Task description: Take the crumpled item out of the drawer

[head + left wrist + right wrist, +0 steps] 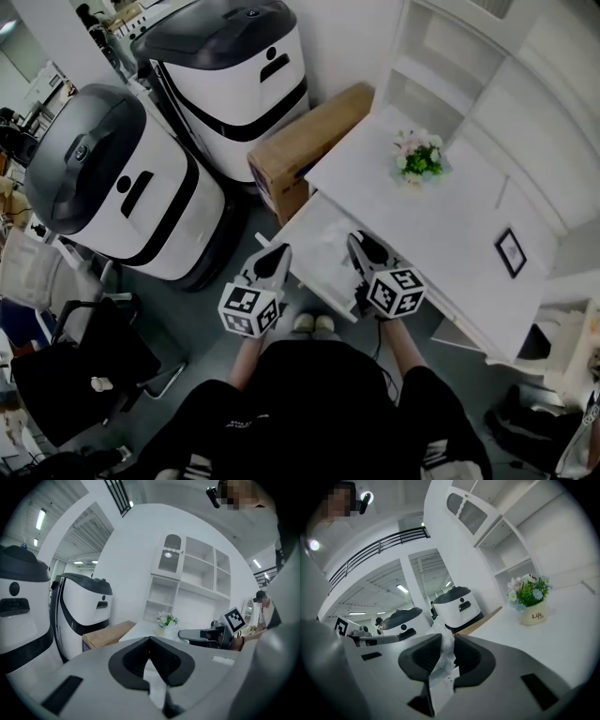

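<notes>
We see the right gripper [449, 637] clenched on the crumpled, thin, white translucent item [443, 660]. The item stands pinched upright between the two dark pads, with a loose tuft sticking out past the tips and a flatter tail hanging down behind them. In the head view this gripper sits above the open white drawer [317, 262] of the white desk [441, 234], so we judge the item is lifted but not yet carried away from the drawer. The left gripper [150, 639] is closed with nothing in it, its tips meeting, and it hangs just beside the drawer's near corner.

Our main worry is the grip. The material looks light and slippery and only a narrow fold is caught, so a quick swing or a slight easing of the pads could let it slide out and drop back into the drawer. The hanging tail could also snag on the drawer's rim or the desk edge if we draw it away low, and that could tear it or pull it free.

The small white pot of flowers [533, 611] stands on the desk ahead of the right gripper, and a wide sweep that way could tip it. The left gripper could knock the drawer front if it drifts inward.
</notes>
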